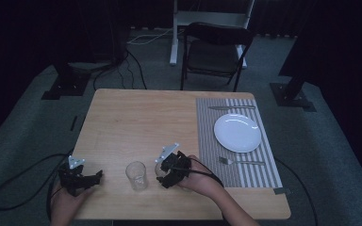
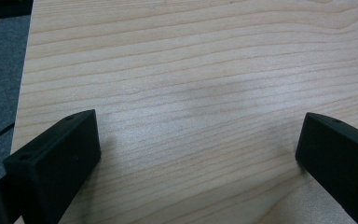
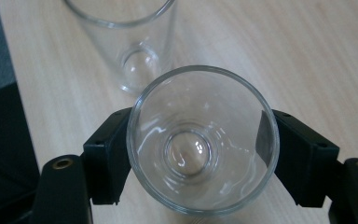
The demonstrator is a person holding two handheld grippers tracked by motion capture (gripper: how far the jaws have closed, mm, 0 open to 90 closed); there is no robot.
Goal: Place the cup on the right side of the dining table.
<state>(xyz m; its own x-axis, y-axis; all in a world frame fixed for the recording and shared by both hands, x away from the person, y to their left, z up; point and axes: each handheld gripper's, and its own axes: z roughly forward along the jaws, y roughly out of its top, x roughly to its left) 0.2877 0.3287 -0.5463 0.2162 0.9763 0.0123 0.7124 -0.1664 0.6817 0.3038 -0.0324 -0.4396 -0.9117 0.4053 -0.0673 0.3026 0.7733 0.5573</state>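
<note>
On the wooden counter (image 1: pixel 136 117), taking the standing glass tumbler (image 1: pixel 136 175) as landmark: far to its left, at the counter's near corner, the left tongs (image 1: pixel 82 178) rest released, jaws wide over bare wood. Just right of the tumbler, the right tongs (image 1: pixel 172 172) are clenched around a second glass (image 3: pixel 203 140), jaws pressing both its sides. Well right lie the striped placemat (image 1: pixel 207 141), white plate (image 1: pixel 237 133), fork (image 1: pixel 241 161) and knife (image 1: pixel 231 107). This looks like table-setting; the next move probably calls for lifting the gripped glass upright toward the placemat.
</note>
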